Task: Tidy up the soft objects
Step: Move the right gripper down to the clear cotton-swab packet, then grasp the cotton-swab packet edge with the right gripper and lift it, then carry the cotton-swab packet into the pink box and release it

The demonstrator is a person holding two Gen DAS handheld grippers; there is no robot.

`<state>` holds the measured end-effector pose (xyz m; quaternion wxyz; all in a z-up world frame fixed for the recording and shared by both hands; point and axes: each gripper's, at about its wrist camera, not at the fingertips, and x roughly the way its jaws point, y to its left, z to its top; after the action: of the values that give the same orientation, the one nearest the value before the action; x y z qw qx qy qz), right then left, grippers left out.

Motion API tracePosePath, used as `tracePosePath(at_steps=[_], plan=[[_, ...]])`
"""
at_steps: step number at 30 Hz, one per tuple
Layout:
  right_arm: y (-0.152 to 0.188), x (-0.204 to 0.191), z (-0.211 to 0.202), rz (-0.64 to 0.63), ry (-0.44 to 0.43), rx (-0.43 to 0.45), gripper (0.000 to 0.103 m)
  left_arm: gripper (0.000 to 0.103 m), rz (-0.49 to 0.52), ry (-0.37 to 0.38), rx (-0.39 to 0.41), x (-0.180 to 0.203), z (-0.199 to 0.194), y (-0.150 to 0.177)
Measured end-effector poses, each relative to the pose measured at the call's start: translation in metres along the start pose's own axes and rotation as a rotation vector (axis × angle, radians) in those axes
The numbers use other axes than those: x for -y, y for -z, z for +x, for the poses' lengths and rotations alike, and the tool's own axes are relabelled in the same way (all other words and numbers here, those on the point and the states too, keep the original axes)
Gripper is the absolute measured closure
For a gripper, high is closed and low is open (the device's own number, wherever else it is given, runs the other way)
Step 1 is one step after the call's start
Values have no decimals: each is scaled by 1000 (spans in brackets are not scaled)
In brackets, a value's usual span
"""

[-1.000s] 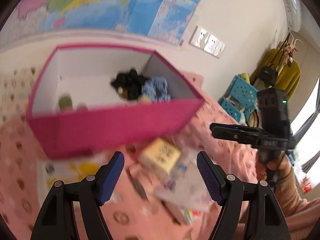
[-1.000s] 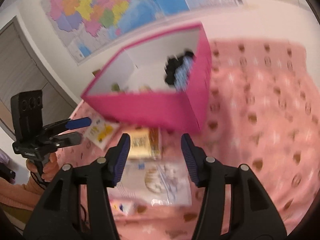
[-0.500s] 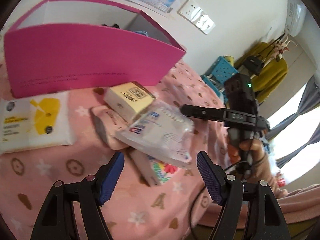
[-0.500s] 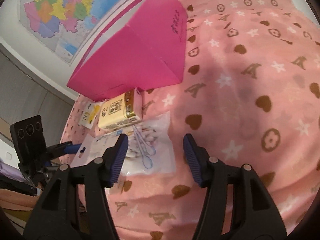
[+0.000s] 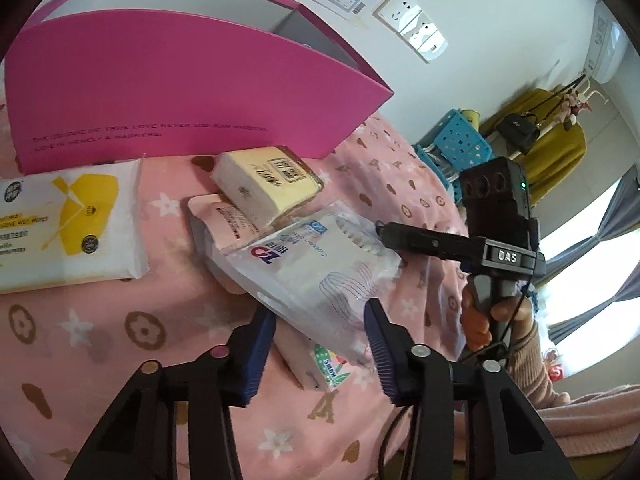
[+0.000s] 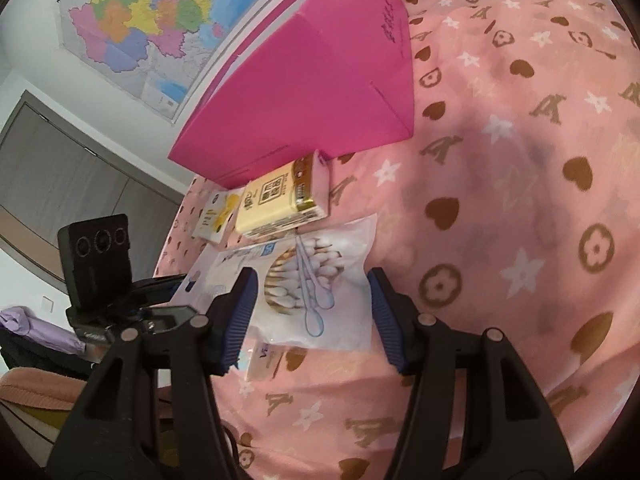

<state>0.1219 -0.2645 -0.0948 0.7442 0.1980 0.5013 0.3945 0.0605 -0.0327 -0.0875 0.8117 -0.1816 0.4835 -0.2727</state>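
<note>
on the blanket (image 5: pixel 120 320), crinkled clear swab bag (image 5: pixel 320 276).

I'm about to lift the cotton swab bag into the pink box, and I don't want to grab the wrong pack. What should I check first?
1. Left gripper on the cotton swab bag: not ok; its jaws have just been closing, but the pads do not press on it yet.
2. Right gripper astride the bag only: ok, open.
3. Nothing lying on the bag: ok; the yellow tissue pack sits beside it.
4. Packs beneath staying behind: cannot tell; the floral pack lies under the bag's edge.
5. Pink box has room: cannot tell; its inside is hidden.
</note>
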Motion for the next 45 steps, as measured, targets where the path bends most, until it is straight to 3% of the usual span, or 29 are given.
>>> tracePosePath(at_steps=[7,14,21,45], plan=[[6,-4,2,0,-6,15,45,63,-17,-80,13,-7,-1,1],[13,-3,6,11,-30,20,71,61,16,-108,44,-4,-5,1],[13,-27,-1,-71,19,53,77,65,43,-111,66,4,-6,-4],[3,-70,-18,-211,31,140,77,65,130,-141,175,21,-48,-8]])
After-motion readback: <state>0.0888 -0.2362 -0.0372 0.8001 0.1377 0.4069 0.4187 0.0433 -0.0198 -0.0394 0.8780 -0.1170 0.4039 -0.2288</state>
